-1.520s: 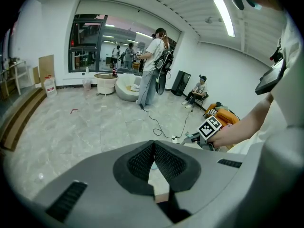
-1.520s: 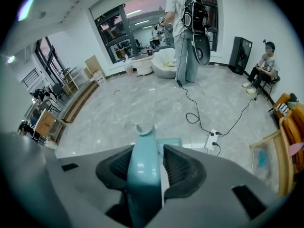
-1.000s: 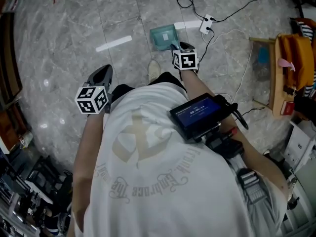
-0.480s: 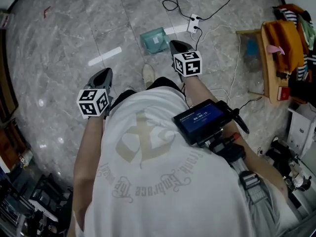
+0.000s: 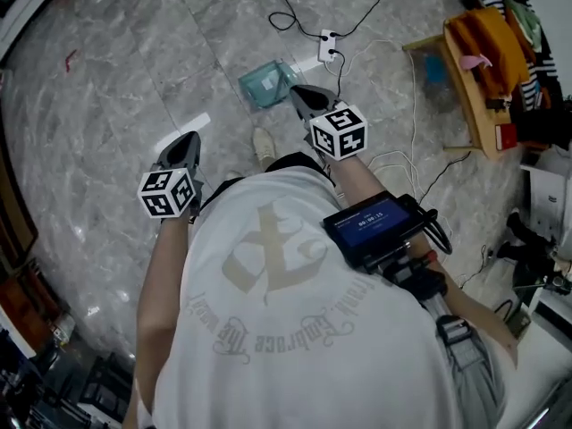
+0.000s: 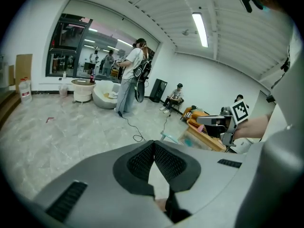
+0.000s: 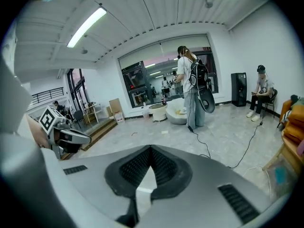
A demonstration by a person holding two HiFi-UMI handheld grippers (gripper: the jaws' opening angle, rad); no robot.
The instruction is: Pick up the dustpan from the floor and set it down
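Plainly my right gripper (image 5: 297, 93) carries nothing: its jaws are pressed together with no thing between them. The dustpan (image 5: 264, 85) lies flat on the floor (image 5: 134, 88), below and ahead of that gripper's tips and a little to their left, apart from them. I hold the gripper above it, tilted downward, so I judge the pan is resting, not gripped. My left gripper (image 5: 189, 139), further left, is also closed and empty, kept aside because one hand is enough for this job.
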